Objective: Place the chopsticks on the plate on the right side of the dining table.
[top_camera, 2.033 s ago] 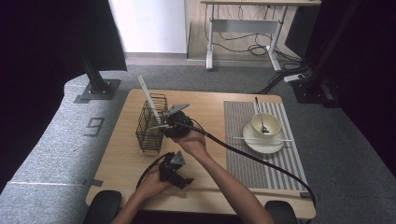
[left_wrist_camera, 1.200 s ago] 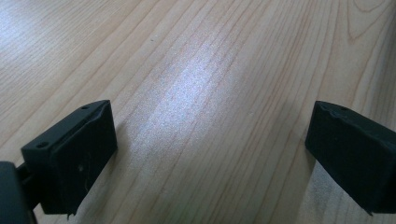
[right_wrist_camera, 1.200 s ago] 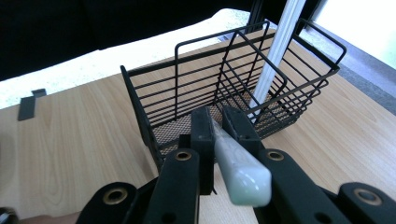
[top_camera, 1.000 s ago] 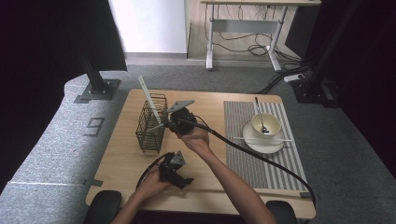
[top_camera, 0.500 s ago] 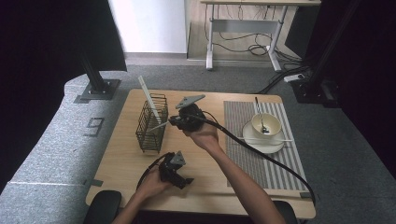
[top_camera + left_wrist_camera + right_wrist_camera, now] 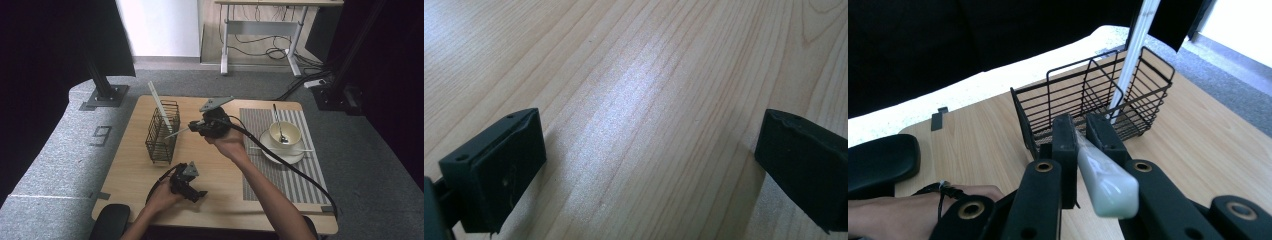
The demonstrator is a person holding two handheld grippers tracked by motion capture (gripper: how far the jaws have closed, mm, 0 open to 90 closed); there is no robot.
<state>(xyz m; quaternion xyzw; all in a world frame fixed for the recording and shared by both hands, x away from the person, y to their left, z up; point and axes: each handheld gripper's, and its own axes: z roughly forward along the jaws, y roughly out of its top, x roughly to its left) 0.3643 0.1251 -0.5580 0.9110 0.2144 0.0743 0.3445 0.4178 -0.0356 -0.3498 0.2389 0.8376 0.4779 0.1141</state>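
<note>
- Clamping a white chopstick (image 6: 1105,182), the right gripper (image 6: 197,126) hovers at the wire basket's (image 6: 162,132) three o'clock.
- Left gripper (image 6: 192,187) rests on the table (image 6: 130,170), jaws wide apart.

High view looks forward and down over the whole bench (image 6: 220,200); left gripper view sits close above its wood, right gripper view faces the wire basket (image 6: 1098,100), shared with the high view.
</note>
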